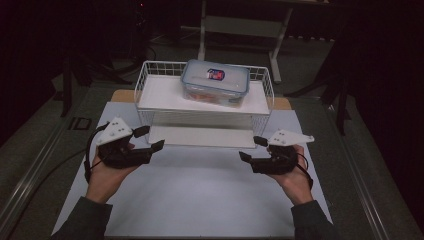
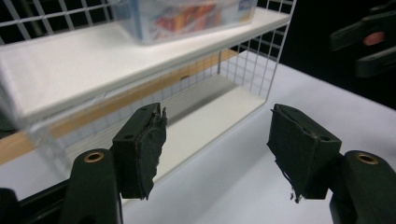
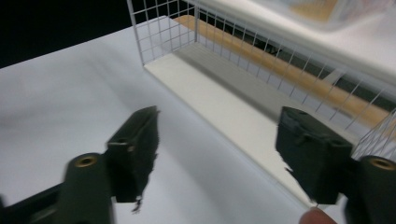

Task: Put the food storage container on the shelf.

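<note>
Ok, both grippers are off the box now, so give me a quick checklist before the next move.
1. Left gripper empty, jaws apart: ok.
2. Right gripper empty, jaws apart: ok.
3. Lidded box resting on the upper shelf of the wire rack: ok.
4. Box lid clips fastened: cannot tell.
5. Lower shelf free of things: ok in the part that shows.
6. Both grippers short of the rack, on the white sheet side: ok.
</note>
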Motion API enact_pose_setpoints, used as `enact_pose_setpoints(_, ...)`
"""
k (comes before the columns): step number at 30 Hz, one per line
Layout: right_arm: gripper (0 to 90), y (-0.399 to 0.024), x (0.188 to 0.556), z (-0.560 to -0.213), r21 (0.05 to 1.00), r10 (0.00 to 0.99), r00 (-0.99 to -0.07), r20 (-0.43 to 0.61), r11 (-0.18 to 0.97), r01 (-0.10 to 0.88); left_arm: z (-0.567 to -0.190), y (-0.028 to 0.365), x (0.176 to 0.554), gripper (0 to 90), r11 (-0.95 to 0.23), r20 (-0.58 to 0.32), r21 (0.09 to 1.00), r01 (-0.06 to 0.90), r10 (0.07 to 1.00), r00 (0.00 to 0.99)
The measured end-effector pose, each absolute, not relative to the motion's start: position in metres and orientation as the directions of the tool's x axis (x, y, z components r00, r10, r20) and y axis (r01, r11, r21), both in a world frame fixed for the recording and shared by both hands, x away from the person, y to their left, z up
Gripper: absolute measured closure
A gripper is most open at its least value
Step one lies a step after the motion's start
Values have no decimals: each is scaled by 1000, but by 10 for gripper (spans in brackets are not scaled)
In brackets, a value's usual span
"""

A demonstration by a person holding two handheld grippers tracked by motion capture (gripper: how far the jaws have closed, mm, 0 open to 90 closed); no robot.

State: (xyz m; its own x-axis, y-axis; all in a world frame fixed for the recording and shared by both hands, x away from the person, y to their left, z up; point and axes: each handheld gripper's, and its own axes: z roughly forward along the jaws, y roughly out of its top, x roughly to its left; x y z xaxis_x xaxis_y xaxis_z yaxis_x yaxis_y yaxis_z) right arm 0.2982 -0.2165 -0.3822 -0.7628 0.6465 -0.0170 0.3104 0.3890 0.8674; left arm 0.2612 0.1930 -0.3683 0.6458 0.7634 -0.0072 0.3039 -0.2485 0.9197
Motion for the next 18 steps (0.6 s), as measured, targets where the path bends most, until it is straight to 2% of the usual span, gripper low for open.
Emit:
enact_pose_setpoints(4,218,-225,283,-395,865,660,-751,-14,385,322,-382,201,244,332,-271,28,917,293,777,628)
enact_pose_setpoints(8,194,-233,267,-404,870,672,-740,-8,369,326,-399,208,231,321,-278,23,910,307,775,631)
enact_pose_setpoints(18,193,-252,239,-438,888,712,-701,28,305,345,-446,230,212,323,-228,-27,899,375,825,565)
